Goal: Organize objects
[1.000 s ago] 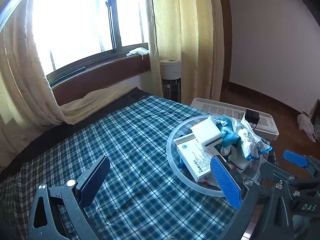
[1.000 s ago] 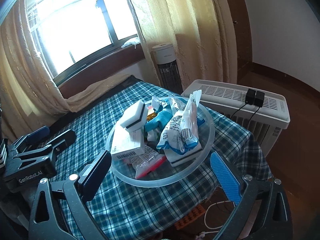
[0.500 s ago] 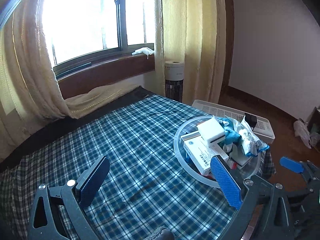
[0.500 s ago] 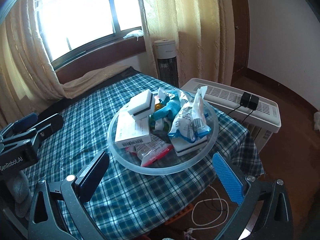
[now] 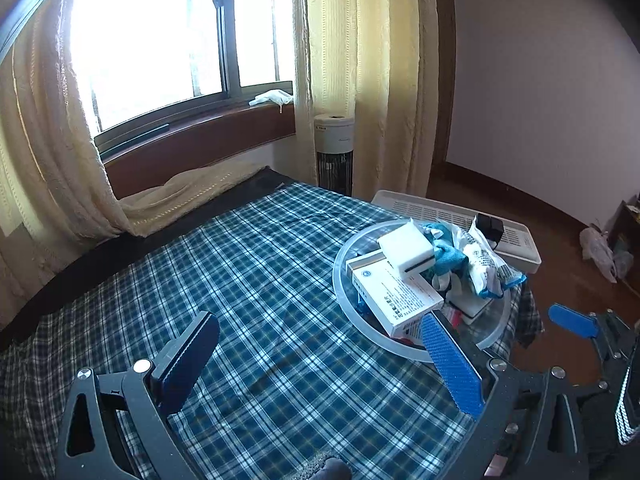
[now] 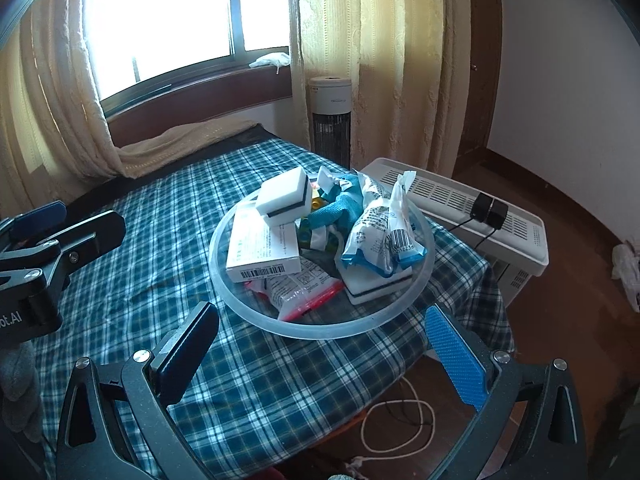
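Clear round tray (image 6: 320, 330) on the plaid-covered counter (image 6: 168, 240) near its right corner, white box (image 6: 262, 248) lying flat inside, long axis toward the window (image 6: 168, 20), sponge (image 6: 284, 198) atop it, packets beside, left gripper (image 5: 320, 354) and right gripper (image 6: 322, 354) fingers released, holding nothing.

The left wrist camera looks out between its own spread fingers (image 5: 192, 344) from low over the near edge of the table (image 5: 240, 280), facing the window (image 5: 160, 40), with the bowl (image 5: 344, 300) off to its right. The right wrist camera sits just to the right of it, above the table's near corner and facing the same way, so the bowl (image 6: 256, 312) lies close and nearly centred ahead. Both views share the bowl, the table (image 6: 160, 220), the window (image 6: 180, 12), the fan (image 5: 334, 152) (image 6: 330, 120) and the heater (image 5: 440, 212) (image 6: 460, 200), and each catches the other gripper at its edge.
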### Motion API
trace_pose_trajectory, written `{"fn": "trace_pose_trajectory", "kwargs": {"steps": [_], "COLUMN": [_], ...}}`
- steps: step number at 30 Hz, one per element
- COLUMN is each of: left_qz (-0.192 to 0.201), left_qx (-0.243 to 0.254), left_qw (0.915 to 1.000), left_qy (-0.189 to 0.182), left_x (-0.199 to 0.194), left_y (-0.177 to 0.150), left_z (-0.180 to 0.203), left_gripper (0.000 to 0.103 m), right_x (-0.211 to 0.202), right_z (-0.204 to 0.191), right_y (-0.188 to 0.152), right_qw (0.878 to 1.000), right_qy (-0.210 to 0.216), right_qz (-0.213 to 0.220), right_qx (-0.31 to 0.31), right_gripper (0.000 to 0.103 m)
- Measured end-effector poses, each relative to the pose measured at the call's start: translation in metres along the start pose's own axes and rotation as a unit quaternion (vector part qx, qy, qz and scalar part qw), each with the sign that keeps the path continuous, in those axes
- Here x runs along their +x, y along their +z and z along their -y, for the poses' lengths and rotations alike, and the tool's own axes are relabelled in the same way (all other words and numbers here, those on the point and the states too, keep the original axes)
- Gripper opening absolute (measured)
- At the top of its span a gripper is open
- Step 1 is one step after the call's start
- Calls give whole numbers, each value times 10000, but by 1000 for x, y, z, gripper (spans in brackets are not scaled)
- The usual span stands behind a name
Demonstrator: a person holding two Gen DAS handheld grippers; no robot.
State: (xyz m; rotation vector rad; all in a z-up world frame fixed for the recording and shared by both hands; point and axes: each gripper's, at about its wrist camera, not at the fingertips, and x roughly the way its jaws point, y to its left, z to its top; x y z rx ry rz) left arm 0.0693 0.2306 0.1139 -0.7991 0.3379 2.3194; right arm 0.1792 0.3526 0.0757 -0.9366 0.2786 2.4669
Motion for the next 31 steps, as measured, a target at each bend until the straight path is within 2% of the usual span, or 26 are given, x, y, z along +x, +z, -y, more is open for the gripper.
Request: {"fn": "trace_pose_trajectory", "kwargs": {"steps": [9, 31], "left_qz": [-226, -193], "left_qx": [-104, 111], "left_qw": [9994, 9996], "left_qy": [-238, -169], "left_x": [7, 7], "left_y": [-3, -7], "left_z": [0, 7], "left_gripper": [103, 103], "right_x": [6, 12], "right_z": [5, 5], "right_y": [-3, -7], "right_qw": [9999, 9998], "right_qy": [38, 83], "right_qz": [-72, -107], "right_qx": [90, 136], "right_gripper": [103, 103]}}
